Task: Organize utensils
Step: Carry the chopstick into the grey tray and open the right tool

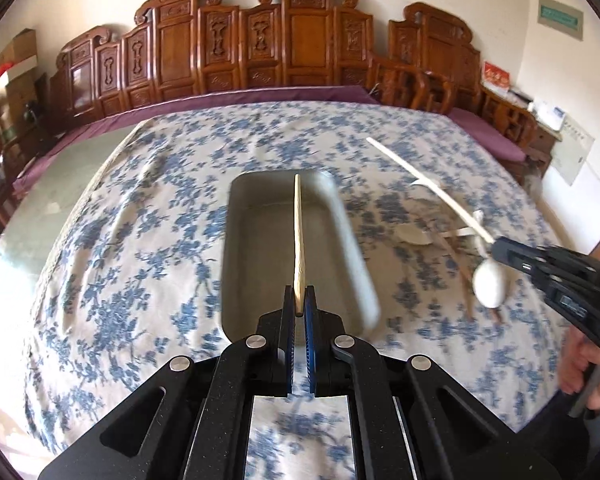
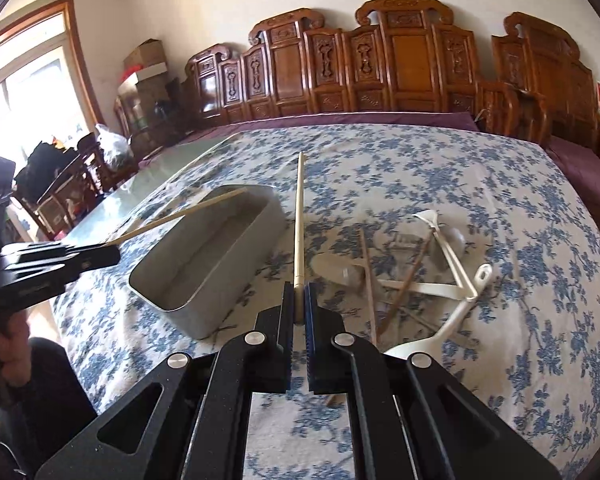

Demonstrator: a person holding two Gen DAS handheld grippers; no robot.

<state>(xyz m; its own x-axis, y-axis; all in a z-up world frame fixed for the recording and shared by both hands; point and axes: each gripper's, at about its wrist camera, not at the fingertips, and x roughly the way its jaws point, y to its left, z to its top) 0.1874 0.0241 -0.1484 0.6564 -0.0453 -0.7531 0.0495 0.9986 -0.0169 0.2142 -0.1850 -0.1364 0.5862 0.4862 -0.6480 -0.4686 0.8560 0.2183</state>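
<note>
1. the left gripper (image 1: 299,304) is closed tight on a pale wooden chopstick (image 1: 298,236), gripped near one end, so the stick runs straight forward along the fingers.
2. in the left wrist view that chopstick hangs directly above the open grey tray (image 1: 244,248), its long axis roughly in line with the tray's long axis. this is the relation the coming move turns on: the stick looks already lined up to go down lengthwise into the tray.
3. the tray appears to hold nothing else, judging from both views.
4. the right gripper (image 2: 299,304) is clamped on the handle of a long white spoon (image 2: 299,216), near the bowl end; the bowl (image 1: 490,284) shows only in the left wrist view. the handle points forward and away.
5. the right gripper is off to the right of the tray, over the tablecloth (image 2: 420,168), so the left one is clearly nearer the tray.
6. behind and right of the right gripper lies the pile of remaining utensils (image 2: 420,276): white spoons and brown chopsticks crossing one another.
7. both grippers are held fairly level, tilted slightly down toward the table.
</note>
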